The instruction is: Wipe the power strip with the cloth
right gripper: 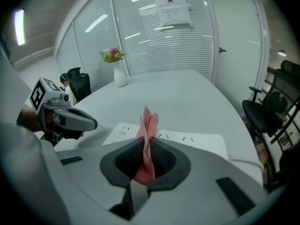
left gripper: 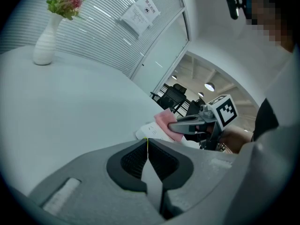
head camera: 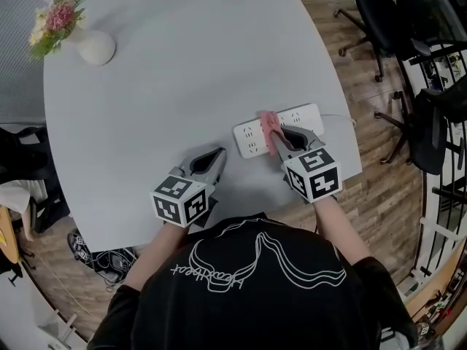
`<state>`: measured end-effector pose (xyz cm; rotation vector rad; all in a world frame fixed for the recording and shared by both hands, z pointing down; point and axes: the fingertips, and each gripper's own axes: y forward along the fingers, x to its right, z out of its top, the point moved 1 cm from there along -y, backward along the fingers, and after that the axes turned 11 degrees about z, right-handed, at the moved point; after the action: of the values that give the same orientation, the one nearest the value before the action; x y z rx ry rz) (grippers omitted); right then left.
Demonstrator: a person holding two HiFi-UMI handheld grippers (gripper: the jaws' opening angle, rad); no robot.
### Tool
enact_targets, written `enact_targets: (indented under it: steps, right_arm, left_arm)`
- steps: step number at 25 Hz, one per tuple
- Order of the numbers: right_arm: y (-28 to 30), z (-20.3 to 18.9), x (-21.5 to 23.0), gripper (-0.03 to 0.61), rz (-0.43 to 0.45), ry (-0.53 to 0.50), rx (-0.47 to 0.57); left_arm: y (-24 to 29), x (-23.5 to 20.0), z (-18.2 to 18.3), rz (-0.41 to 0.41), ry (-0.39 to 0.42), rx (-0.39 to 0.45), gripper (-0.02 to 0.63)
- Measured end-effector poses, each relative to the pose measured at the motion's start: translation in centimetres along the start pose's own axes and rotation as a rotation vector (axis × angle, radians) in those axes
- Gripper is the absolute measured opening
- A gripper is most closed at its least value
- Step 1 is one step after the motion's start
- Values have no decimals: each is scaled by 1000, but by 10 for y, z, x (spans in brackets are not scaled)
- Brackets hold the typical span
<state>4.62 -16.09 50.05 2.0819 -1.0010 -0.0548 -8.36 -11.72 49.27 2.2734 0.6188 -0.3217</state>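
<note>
You are holding the left tool low over the surface, just to the left of the power strip and apart from it. Its jaws are pressing together with nothing between them, as the left gripper view is showing. Whether it is touching the surface is not clear.

You are gripping the right tool at the near edge of the power strip, with its tips reaching over the strip's top face. In the right gripper view its jaws are pinching the cloth, a pink folded piece that is sticking up and forward between the pads. From the head view the cloth is lying across the power strip's middle, touching its socket face. The left gripper view is showing the same cloth draped on the strip.

The power strip itself is lying flat, white, close to the surface's near right edge, with a white cord running off its right end.

Far beyond the power strip, toward the surface's back left, a white vase is standing upright and carrying flowers. To the right of the power strip, off the surface, black office chairs are standing on the wood floor.
</note>
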Motion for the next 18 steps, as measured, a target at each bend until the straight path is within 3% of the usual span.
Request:
enact_targets:
  steps: [18]
  right_arm:
    - [-43, -16, 62, 40, -161, 30, 17]
  left_arm:
    - [8, 6, -8, 19, 4, -31, 17]
